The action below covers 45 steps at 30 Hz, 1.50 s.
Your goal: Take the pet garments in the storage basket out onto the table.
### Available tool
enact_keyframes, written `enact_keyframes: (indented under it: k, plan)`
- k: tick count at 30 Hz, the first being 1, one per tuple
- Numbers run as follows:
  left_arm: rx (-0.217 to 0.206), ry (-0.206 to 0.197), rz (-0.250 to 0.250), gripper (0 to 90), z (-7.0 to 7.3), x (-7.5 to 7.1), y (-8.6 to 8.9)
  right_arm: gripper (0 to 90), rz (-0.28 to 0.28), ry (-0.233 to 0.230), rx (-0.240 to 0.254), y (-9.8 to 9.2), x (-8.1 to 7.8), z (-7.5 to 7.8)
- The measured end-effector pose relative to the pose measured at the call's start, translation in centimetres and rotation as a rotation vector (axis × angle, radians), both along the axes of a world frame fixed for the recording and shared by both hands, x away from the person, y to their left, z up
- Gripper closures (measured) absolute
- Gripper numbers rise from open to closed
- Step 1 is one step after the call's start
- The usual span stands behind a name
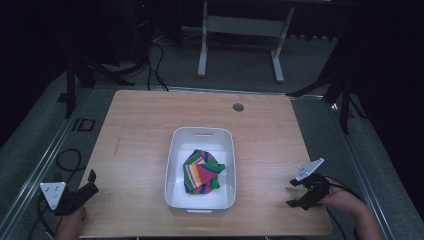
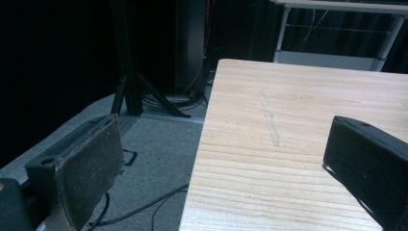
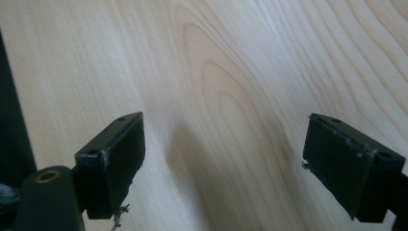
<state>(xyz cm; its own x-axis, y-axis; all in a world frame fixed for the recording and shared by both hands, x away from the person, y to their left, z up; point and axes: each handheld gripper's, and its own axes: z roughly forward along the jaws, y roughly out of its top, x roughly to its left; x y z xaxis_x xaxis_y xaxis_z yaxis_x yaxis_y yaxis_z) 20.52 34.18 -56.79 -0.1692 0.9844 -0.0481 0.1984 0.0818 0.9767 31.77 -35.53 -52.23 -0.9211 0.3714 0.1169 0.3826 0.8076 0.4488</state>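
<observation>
Matt wooden table [image 1: 140,125], glossy plastic tub [image 1: 227,150], striped cloth [image 1: 202,171].

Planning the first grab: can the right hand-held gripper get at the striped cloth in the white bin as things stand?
Probably yes. The right hand-held gripper is open, the bin has no lid, and bare table lies between them; only the bin's wall must be cleared to reach the cloth.

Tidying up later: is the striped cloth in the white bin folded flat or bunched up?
Bunched up. The striped cloth lies crumpled in an uneven heap inside the white bin, with corners sticking out.
</observation>
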Motion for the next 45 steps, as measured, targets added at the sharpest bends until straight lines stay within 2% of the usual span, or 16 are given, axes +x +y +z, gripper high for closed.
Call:
enact_keyframes:
  k: [9, 15, 29, 34, 39, 40, 42, 43, 45]
  plan:
    - [0.004, 0.0, -0.004, 0.9, 0.0, 0.0, 0.0, 14.6, 0.052, 0.009, -0.022, 2.8, 0.0, 0.9]
    - [0.003, -0.001, -0.005, 0.9, 0.0, 0.0, 0.0, 15.4, 0.114, -0.022, -0.044, 4.7, -0.1, 2.2]
    - [0.004, 0.0, -0.006, 0.9, 0.0, 0.0, 0.0, 13.8, 0.202, -0.064, -0.011, 9.3, 0.7, 6.1]
    - [0.001, 0.0, -0.01, 0.9, 0.0, 0.0, 0.0, 14.0, 0.231, -0.064, 0.001, 11.3, 1.2, 7.7]
    - [0.002, -0.001, -0.011, 0.9, 0.0, 0.0, 0.0, 14.3, 0.259, -0.072, -0.015, 12.8, 1.5, 8.8]
    - [0.001, 0.0, -0.011, 0.9, 0.0, 0.0, 0.0, 14.6, 0.277, -0.084, -0.019, 13.7, 1.7, 9.3]
    - [0.0, -0.001, -0.011, 0.9, 0.0, 0.0, 0.0, 14.7, 0.279, -0.089, -0.019, 14.0, 1.7, 9.5]
    - [0.0, -0.001, -0.012, 0.9, 0.0, 0.0, 0.0, 14.8, 0.29, -0.094, -0.015, 14.9, 1.9, 9.9]
    - [0.0, -0.001, -0.013, 0.9, 0.0, 0.0, 0.0, 14.8, 0.302, -0.096, -0.014, 15.6, 2.0, 10.2]
